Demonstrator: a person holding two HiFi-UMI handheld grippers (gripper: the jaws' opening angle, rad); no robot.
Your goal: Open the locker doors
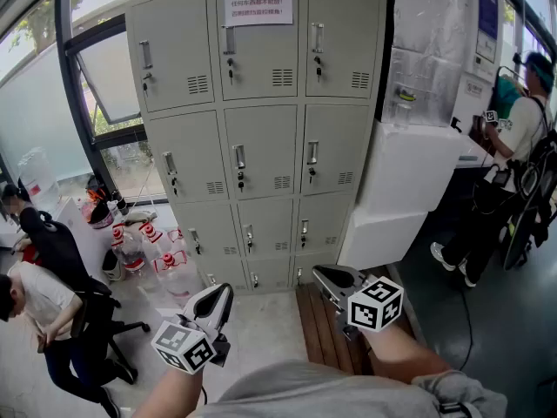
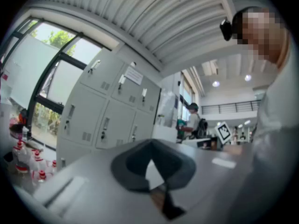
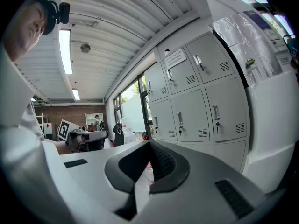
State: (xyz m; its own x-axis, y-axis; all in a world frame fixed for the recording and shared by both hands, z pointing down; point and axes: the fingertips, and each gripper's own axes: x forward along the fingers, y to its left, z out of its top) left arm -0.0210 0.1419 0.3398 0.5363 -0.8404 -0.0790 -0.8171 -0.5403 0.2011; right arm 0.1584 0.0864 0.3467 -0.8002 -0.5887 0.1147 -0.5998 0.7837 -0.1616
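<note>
The lockers (image 1: 261,138) stood tall and straight up, in three columns of four doors. Every door was shut and faced the person. Each door had a thin handle that ran up and down.

A paper notice (image 1: 258,4) was stuck on the top middle door, but its print was too small to read. The bottom doors were hard to make out. A wooden bench (image 1: 318,320) on the floor in front was partly hidden by the right gripper (image 1: 324,275).

The lockers were in front of both grippers and well apart from them. The left gripper (image 1: 219,294) was low down, below the left doors. In the left gripper view its jaw tips were pressed together with nothing between them, and the lockers (image 2: 112,111) rose up to the left. In the right gripper view the jaws were together and empty too, and the lockers (image 3: 196,97) stood to the right.
</note>
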